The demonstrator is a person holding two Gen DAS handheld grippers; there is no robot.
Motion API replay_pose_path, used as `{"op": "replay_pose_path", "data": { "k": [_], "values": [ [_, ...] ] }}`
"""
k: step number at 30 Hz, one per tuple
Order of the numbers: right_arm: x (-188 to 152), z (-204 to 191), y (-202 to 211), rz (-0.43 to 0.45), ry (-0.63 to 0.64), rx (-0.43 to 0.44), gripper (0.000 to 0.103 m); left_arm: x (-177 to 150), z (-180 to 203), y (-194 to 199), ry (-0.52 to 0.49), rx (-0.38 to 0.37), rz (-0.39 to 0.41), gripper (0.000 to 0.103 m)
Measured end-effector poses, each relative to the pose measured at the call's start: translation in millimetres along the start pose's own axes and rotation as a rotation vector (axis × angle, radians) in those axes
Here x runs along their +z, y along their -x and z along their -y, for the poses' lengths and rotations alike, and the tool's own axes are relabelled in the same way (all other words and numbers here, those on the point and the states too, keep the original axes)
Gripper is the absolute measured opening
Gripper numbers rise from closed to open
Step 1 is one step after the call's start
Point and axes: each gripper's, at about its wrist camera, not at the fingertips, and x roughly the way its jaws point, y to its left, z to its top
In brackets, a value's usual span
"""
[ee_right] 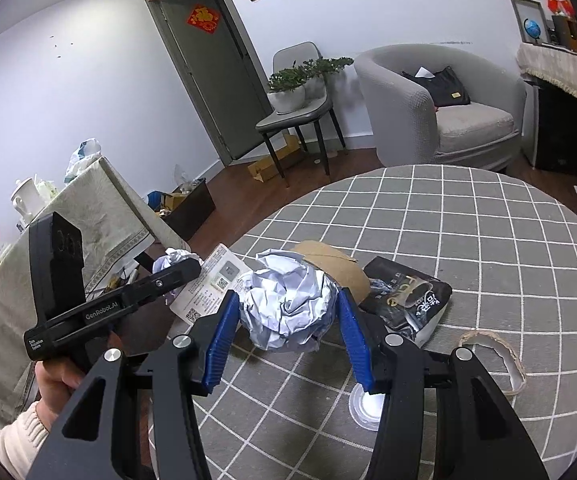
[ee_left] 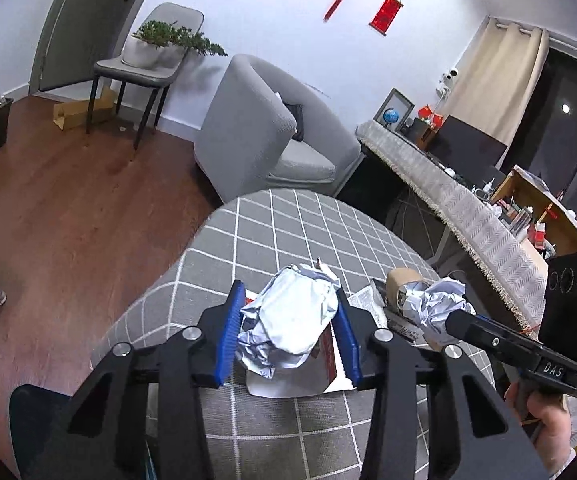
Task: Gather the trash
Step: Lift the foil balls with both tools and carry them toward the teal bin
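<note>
The left gripper [ee_left: 288, 320] has its blue jaws pressed to both sides of a crumpled paper ball [ee_left: 292, 314] that sits over a red-and-white carton [ee_left: 330, 360]. The right gripper [ee_right: 286, 316] likewise clamps a second crumpled ball [ee_right: 288, 306], near a cardboard tape roll [ee_right: 336, 264] and a black snack packet [ee_right: 408, 300] on the checked tablecloth [ee_right: 488, 240]. Both balls look soft, so I'd keep each squeeze steady and lift straight up, clear of the carton and packet.

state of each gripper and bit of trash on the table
left gripper: shut on paper ball
left paper ball: crumpled, held
right gripper: shut on paper ball
right paper ball: crumpled, held
tape roll: lying on table
black packet: flat on table
</note>
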Motion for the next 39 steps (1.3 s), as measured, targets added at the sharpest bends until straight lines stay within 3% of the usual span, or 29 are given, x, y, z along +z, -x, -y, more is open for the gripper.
{"op": "replay_pose_path", "data": {
  "k": [12, 21, 24, 32, 39],
  "values": [
    [-10, -24, 1, 0.007, 0.005, 0.024, 0.051, -3, 0, 32, -0.035, 0.021, 0.015, 0.045],
    [-21, -63, 2, 0.023, 0.021, 0.065, 0.051, -21, -10, 57, -0.113, 0.131, -0.026, 0.045],
    [-24, -73, 1, 0.021, 0.034, 0.036, 0.051, -27, -18, 67, -0.129, 0.160, -0.039, 0.045],
    [-36, -81, -9, -0.011, -0.013, 0.026, 0.051, -42, -35, 90, -0.144, 0.196, -0.063, 0.045],
    [-57, -86, -23, -0.109, -0.055, 0.027, 0.051, -48, -46, 107, -0.132, 0.203, -0.065, 0.045]
  ]
}}
